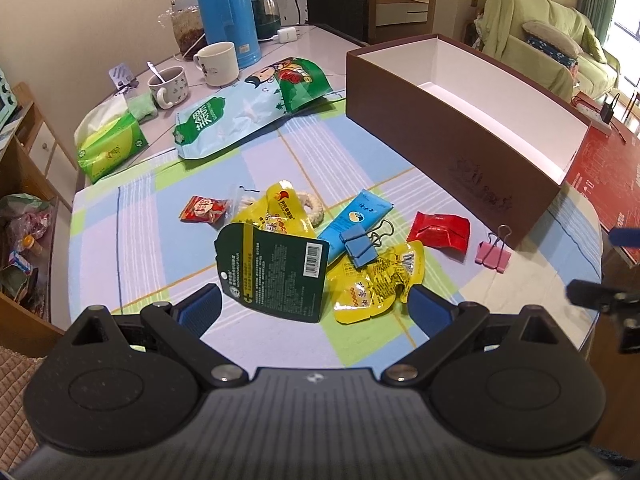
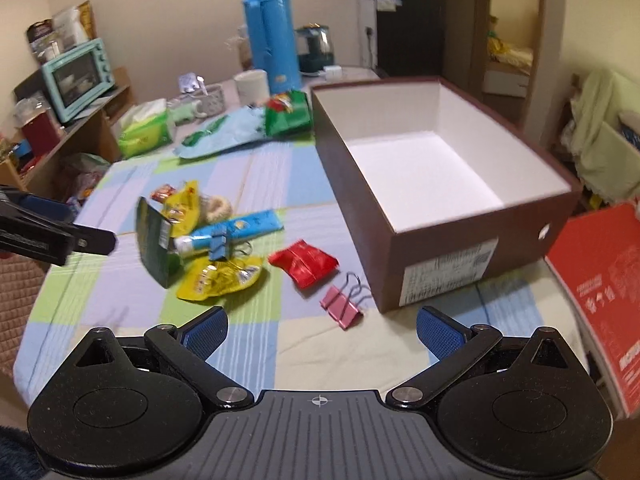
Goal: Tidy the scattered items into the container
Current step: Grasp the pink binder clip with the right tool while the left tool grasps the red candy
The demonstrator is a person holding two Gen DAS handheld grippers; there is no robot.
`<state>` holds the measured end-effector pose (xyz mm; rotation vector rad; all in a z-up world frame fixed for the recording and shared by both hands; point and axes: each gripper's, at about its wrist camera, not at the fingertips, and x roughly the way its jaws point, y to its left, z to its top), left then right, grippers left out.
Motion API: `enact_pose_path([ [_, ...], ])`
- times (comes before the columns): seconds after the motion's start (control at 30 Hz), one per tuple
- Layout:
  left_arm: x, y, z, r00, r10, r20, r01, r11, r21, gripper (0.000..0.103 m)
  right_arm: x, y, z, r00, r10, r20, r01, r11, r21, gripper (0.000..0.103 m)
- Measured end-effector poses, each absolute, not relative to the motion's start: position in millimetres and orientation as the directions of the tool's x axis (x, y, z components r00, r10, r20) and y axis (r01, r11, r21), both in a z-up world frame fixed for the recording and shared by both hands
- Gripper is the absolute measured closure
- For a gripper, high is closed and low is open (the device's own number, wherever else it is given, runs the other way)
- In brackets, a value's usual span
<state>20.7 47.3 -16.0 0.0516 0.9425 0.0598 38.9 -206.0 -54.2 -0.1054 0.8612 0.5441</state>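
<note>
Above the checked cloth both the left tongs and right tongs gape wide, holding nothing

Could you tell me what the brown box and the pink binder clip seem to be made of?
The brown box looks like matte cardboard: thin straight walls, white lining, a printed label on its end. The pink binder clip appears to be painted sheet metal with bare wire handles, judging by its folded body and thin loops.
</note>
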Motion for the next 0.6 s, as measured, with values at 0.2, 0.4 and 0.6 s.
enact_pose_path([
  [0.2, 41, 49, -24, 0.584, 0.043, -0.810, 0.017, 0.998, 0.065, 0.005, 58, -202, -78, 0.509, 0.379, -0.773, -0.375, 0.906, 0.197, 0.016],
  [0.4, 72, 49, -34, 0.573, -0.004, -0.819, 0.089, 0.994, 0.058, 0.005, 77, -199, -102, 0.486, 0.350, -0.801, -0.245, 0.934, 0.259, 0.031],
  [0.6, 107, 49, -45, 0.554, -0.056, -0.831, 0.171, 0.984, 0.047, 0.005, 95, -192, -121, 0.482, 0.307, -0.821, -0.108, 0.950, 0.292, 0.031],
])
